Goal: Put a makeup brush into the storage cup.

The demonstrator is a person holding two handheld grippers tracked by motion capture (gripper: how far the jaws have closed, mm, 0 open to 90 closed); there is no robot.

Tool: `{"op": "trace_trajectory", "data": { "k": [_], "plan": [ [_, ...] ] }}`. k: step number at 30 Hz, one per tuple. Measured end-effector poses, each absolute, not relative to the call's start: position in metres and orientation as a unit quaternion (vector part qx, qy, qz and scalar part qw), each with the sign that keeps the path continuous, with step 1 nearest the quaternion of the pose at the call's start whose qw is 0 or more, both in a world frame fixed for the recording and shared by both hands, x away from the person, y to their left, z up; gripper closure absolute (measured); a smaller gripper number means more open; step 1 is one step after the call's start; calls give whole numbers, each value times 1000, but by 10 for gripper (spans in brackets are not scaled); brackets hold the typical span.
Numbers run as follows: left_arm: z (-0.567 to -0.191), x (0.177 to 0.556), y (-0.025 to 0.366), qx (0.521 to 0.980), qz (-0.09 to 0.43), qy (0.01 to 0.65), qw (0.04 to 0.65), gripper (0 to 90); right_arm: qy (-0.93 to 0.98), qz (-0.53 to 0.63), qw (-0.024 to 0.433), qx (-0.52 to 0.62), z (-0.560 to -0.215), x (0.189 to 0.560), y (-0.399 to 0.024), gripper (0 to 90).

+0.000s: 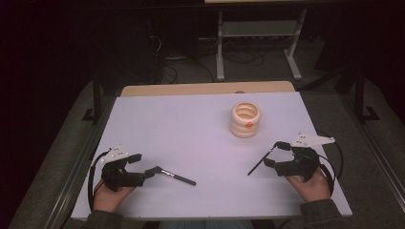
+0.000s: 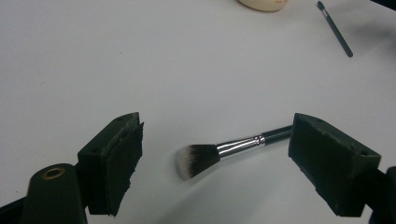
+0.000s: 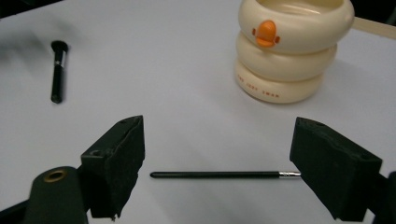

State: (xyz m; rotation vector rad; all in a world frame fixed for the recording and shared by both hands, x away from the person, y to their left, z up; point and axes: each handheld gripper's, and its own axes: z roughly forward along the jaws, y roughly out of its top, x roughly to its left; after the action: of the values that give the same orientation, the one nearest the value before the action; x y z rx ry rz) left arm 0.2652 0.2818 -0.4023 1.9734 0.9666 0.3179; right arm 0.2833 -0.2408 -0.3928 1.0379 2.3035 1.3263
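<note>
— What do we have nearest us?

— Our two hands at the near edge of the white worktop (image 1: 200, 119), each with a hand-held gripper. The left hand-held gripper (image 1: 143, 167) sits at the near left corner, released — in the left gripper view its two black jaws stand wide apart, nothing pinched between them.

— And between those jaws?

— A make-up brush (image 2: 219, 151) lies flat on the worktop. Its grey-and-white bristle head rests in the gap, its silver ferrule runs toward the right-hand jaw, and the black handle passes behind that jaw. We cannot tell whether the jaw touches it. In the high view the handle stretches out to the right of the gripper, toward the middle of the worktop.

— The other side?

— The right hand-held gripper (image 1: 272, 153) is at the near right, also released, jaws well apart. In the right gripper view a thin black brush (image 3: 219, 174) lies crosswise between them — its pointed end near the left-hand jaw, its small silver ferrule running up to the right-hand jaw, where the tip is hidden.

— Farther out?

— A cream holder (image 1: 245, 120) shaped like stacked rings stands upright past the middle of the worktop, a little to the right, well apart from both brushes. It bears an orange beak-like mark on its upper ring and is open at the top.

— And beyond the worktop?

— A strip of wooden edge (image 1: 205, 88), then a dark floor with cables (image 1: 239, 56) and the legs of a grey frame (image 1: 258, 43).
</note>
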Motion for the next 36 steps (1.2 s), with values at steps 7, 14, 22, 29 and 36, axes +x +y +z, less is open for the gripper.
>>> {"op": "trace_trajectory", "data": {
  "k": [7,14,22,29,36],
  "plan": [
    [-401,264,281,795,131,389,446,171,809,462,133,338,-380,285,-223,171],
    [-401,264,282,796,131,389,444,171,826,455,121,310,-368,289,-198,174],
    [-401,264,282,797,134,386,444,171,843,442,100,288,-360,298,-169,179],
    [-401,264,281,789,136,393,452,171,862,426,87,261,-352,305,-136,193],
    [-400,264,282,789,139,393,452,171,873,421,71,234,-346,308,-105,207]
  ]
}}
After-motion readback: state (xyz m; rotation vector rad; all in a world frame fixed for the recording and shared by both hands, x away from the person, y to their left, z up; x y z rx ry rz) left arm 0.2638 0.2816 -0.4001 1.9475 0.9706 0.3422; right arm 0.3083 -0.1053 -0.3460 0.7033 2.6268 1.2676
